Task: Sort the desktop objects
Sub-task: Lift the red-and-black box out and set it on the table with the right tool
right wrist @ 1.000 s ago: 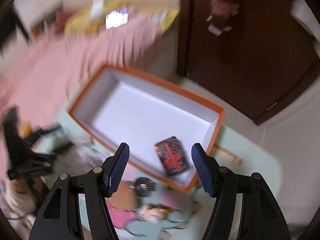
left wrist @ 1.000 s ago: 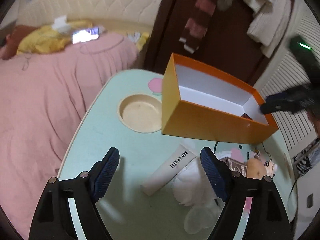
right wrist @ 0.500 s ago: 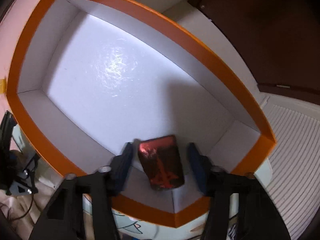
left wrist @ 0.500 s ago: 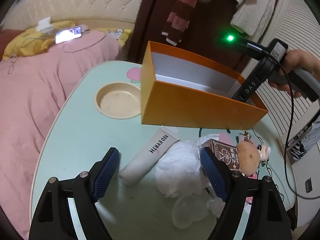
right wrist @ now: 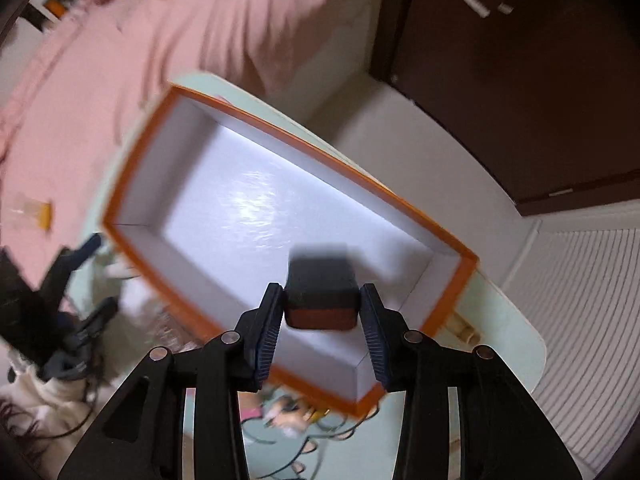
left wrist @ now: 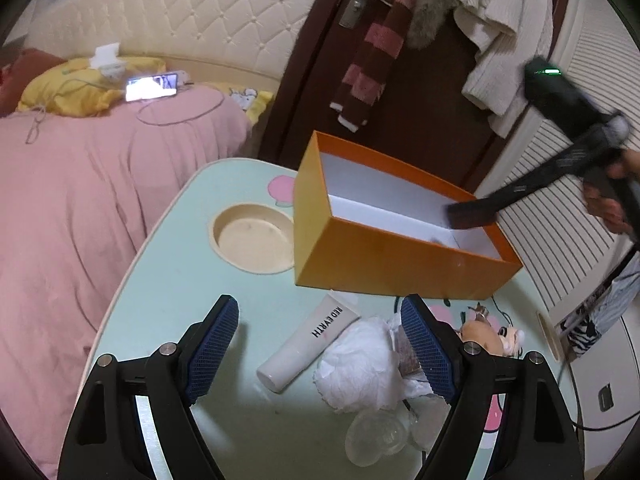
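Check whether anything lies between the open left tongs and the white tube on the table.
Nothing visible does. The white plastic tube lies bare on the pale green table, just ahead of the open left tongs. The crumpled white tissue lies against the tube's right side, under the right-hand finger, so a close there may catch it.

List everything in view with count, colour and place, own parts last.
open cardboard box: 1, orange outside, white inside, on table.
small dark box with red face: 1, between the right pads, above the box.
squeeze tube: 1, white, before the box.
crumpled tissue: 1, white, beside tube.
plush doll: 1, tan, right of tissue.
round-cornered table: 1, pale green.
bed cover: 1, pink, left.
left hand-held gripper: 1, black, open.
right hand-held gripper: 1, black, gripping.
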